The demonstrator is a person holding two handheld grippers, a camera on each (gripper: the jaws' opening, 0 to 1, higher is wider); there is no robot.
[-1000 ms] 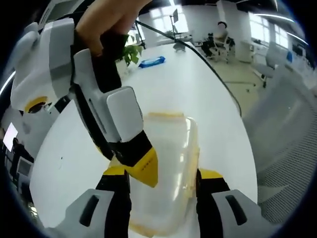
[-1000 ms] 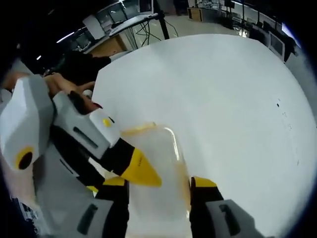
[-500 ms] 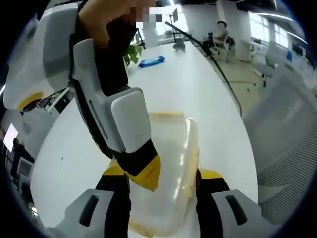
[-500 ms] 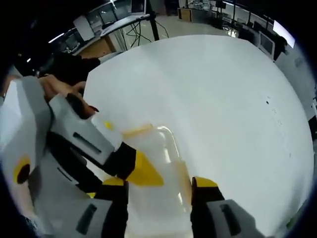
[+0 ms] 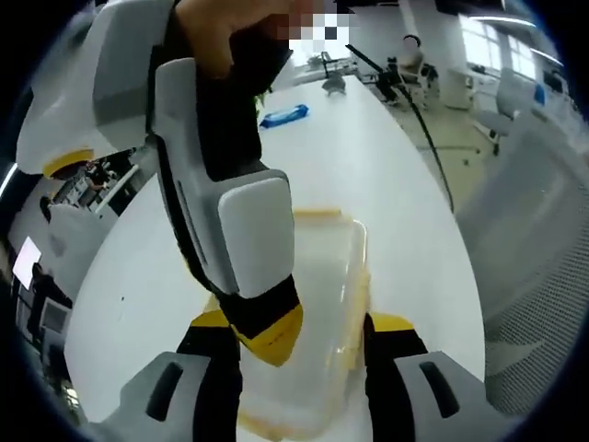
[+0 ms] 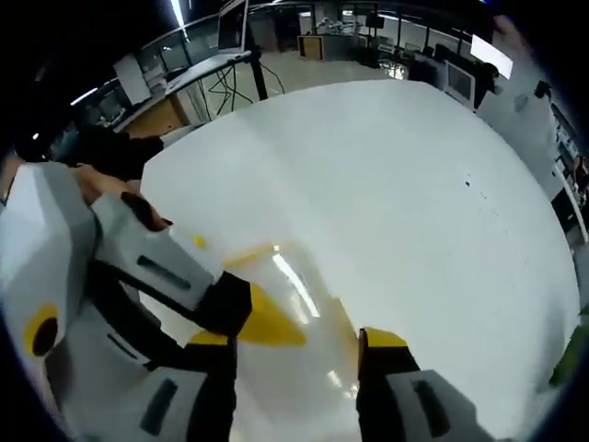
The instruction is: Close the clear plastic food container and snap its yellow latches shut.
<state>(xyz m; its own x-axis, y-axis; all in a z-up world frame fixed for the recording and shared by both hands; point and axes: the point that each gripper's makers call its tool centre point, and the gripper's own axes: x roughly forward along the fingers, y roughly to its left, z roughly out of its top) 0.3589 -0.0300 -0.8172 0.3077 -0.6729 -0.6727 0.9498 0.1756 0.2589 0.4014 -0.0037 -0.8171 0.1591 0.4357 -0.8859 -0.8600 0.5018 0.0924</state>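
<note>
The clear plastic container (image 5: 324,276) lies on the white table (image 5: 368,157), with a yellow latch (image 5: 313,214) at its far end. My left gripper (image 5: 302,322) stands open, its jaws straddling the container's near end. A yellow fingertip (image 5: 273,333) of my right gripper reaches down from the upper left and rests on the lid. In the right gripper view the container (image 6: 299,290) lies between the open jaws of my right gripper (image 6: 296,339). There the left gripper's yellow fingertip (image 6: 269,322) lies on the lid, beside a yellow latch (image 6: 247,255).
A blue packet (image 5: 283,115) and a black cable (image 5: 419,110) lie further back on the table. A grey mesh chair (image 5: 529,249) stands past the table's right edge. A hand (image 6: 101,180) holds the left gripper. Desks and monitors (image 6: 230,18) stand beyond the table.
The right gripper has come lower and closer over the lid in the left gripper view. The right gripper view has tilted, and glare now streaks the lid. The container has stayed in place.
</note>
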